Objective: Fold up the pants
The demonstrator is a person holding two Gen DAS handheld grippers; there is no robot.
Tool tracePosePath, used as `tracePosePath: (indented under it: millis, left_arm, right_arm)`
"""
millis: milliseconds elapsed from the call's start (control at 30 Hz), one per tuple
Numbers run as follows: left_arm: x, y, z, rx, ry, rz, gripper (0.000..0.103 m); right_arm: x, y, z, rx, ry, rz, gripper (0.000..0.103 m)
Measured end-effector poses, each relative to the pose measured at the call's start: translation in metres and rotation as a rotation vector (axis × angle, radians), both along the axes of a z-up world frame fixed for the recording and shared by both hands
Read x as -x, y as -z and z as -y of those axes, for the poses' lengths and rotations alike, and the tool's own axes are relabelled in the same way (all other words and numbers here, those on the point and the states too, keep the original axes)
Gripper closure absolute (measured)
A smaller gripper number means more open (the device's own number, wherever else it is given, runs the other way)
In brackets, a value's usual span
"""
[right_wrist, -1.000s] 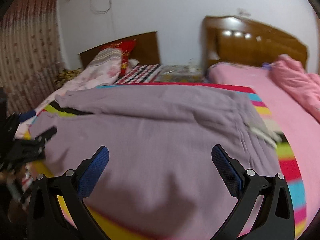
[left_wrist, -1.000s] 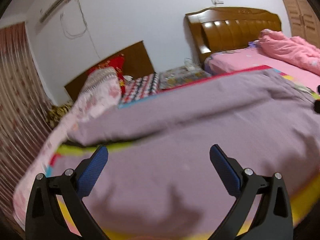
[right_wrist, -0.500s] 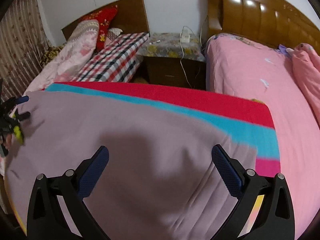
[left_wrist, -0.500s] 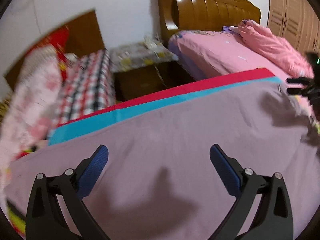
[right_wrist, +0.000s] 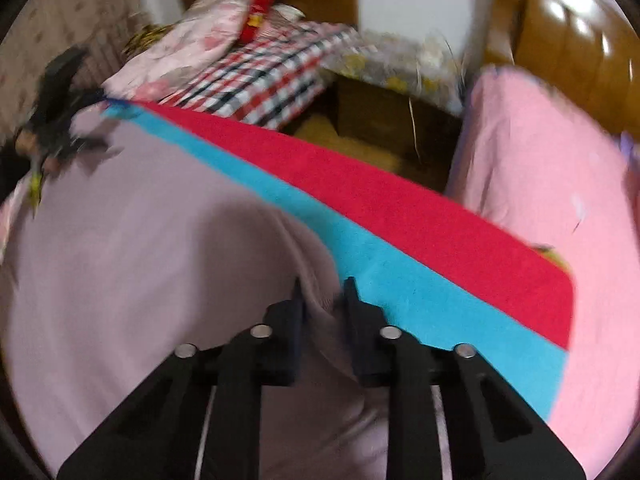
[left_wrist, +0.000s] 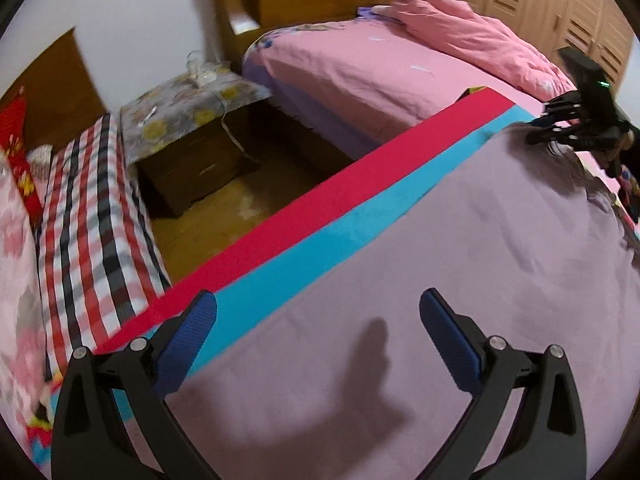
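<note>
The pants (right_wrist: 132, 248), mauve, soft and limp, lie spread over the striped cover (right_wrist: 400, 220). The right gripper (right_wrist: 323, 294) jaws have just been closing and pinch a raised fold at the far edge. The left gripper (left_wrist: 318, 312) hangs spread above the same edge; grasp there, at the hem.

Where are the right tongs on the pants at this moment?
In the right wrist view, the right tongs pinch the mauve pants at their far edge, beside the turquoise stripe.
</note>
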State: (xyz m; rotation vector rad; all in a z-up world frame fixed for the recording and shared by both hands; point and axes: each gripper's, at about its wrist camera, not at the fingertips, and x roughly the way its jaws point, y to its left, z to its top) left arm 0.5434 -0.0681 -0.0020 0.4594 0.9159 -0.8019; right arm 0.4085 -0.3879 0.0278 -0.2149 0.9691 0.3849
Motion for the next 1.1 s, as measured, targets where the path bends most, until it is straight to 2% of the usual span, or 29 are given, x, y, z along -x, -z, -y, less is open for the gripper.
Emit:
tracePosePath:
  millis: [133, 200, 233, 267, 333, 367, 433, 567, 633, 667, 767, 800, 867, 900, 967, 1033, 1067, 1100]
  left_arm:
    - [-0.004, 0.006, 0.009, -0.008, 0.058, -0.047, 0.002]
    - [0.001, 0.009, 0.007, -0.014, 0.080, -0.070, 0.002]
    - [0.006, 0.011, 0.006, -0.017, 0.084, -0.081, 0.006]
    - [0.011, 0.010, 0.003, -0.011, 0.080, -0.084, 0.014]
    - [0.022, 0.002, -0.003, 0.019, 0.069, -0.087, 0.075]
    - [0.031, -0.006, -0.007, 0.029, 0.059, -0.067, 0.082]
    - [0.065, -0.033, -0.018, 0.023, 0.046, 0.065, 0.089]
    - [0.145, -0.088, -0.031, -0.001, 0.025, 0.275, 0.089]
    - [0.201, -0.112, -0.036, -0.018, 0.008, 0.387, 0.089]
    - [0.238, -0.119, -0.038, -0.036, 0.001, 0.451, 0.089]
    - [0.316, -0.114, -0.039, -0.075, 0.017, 0.531, 0.089]
    - [0.348, -0.104, -0.042, -0.081, 0.010, 0.538, 0.089]
    - [0.387, -0.082, -0.045, -0.090, -0.001, 0.511, 0.089]
    - [0.411, -0.062, -0.046, -0.092, -0.014, 0.489, 0.088]
    - [0.429, -0.038, -0.048, -0.081, -0.051, 0.425, 0.088]
    - [0.440, -0.007, -0.048, -0.080, -0.104, 0.333, 0.084]
    - [0.441, 0.003, -0.049, -0.079, -0.127, 0.300, 0.080]
    - [0.443, 0.012, -0.052, -0.070, -0.173, 0.281, 0.066]
  right_arm:
    - [0.058, -0.037, -0.020, 0.073, 0.040, 0.198, 0.085]
    - [0.083, -0.050, -0.024, 0.081, 0.072, 0.262, 0.086]
    - [0.093, -0.055, -0.027, 0.085, 0.084, 0.297, 0.086]
    - [0.105, -0.061, -0.030, 0.078, 0.090, 0.321, 0.086]
    - [0.117, -0.065, -0.038, 0.098, 0.106, 0.343, 0.086]
    - [0.122, -0.066, -0.043, 0.119, 0.119, 0.352, 0.086]
    - [0.130, -0.071, -0.045, 0.130, 0.151, 0.371, 0.086]
    - [0.162, -0.095, -0.053, 0.100, 0.187, 0.444, 0.087]
    - [0.197, -0.106, -0.052, 0.068, 0.197, 0.480, 0.086]
    - [0.220, -0.107, -0.053, 0.053, 0.202, 0.491, 0.086]
    - [0.275, -0.091, -0.056, 0.030, 0.219, 0.481, 0.086]
    - [0.290, -0.082, -0.056, 0.013, 0.226, 0.466, 0.086]
    - [0.319, -0.061, -0.058, -0.021, 0.244, 0.429, 0.086]
    - [0.335, -0.045, -0.060, -0.037, 0.255, 0.396, 0.086]
    - [0.349, -0.019, -0.064, -0.053, 0.266, 0.328, 0.086]
    - [0.359, 0.005, -0.064, -0.053, 0.285, 0.251, 0.084]
    - [0.362, 0.015, -0.064, -0.061, 0.297, 0.222, 0.078]
    - [0.366, 0.016, -0.064, -0.076, 0.305, 0.227, 0.075]
